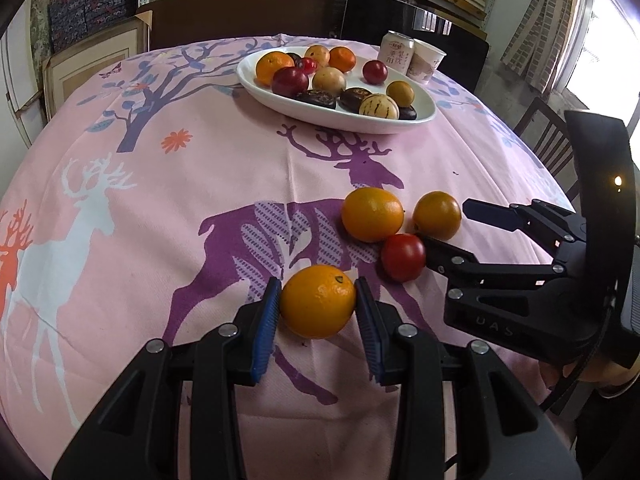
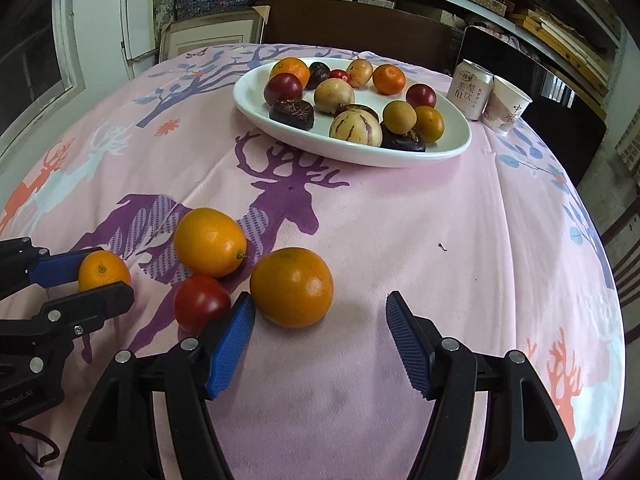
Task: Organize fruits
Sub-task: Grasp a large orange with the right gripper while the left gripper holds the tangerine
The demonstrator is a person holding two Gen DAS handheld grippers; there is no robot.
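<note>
My left gripper [image 1: 318, 304] is shut on an orange [image 1: 318, 300], its blue pads pressing both sides just above the pink tablecloth. The right wrist view shows that same orange [image 2: 104, 272] in the left gripper [image 2: 102, 278] at the far left. My right gripper [image 2: 320, 304] is open. A second orange [image 2: 292, 286] lies on the cloth just ahead of its left finger, untouched. A red fruit [image 2: 201, 304] and a third orange [image 2: 210, 242] lie beside it. In the left wrist view the right gripper [image 1: 445, 224] straddles the second orange [image 1: 437, 215].
A white oval plate [image 2: 360, 156] holding several fruits stands at the back of the table. A drink can [image 2: 468, 88] and a paper cup [image 2: 506, 106] stand to its right. Dark chairs surround the table, and shelves line the back wall.
</note>
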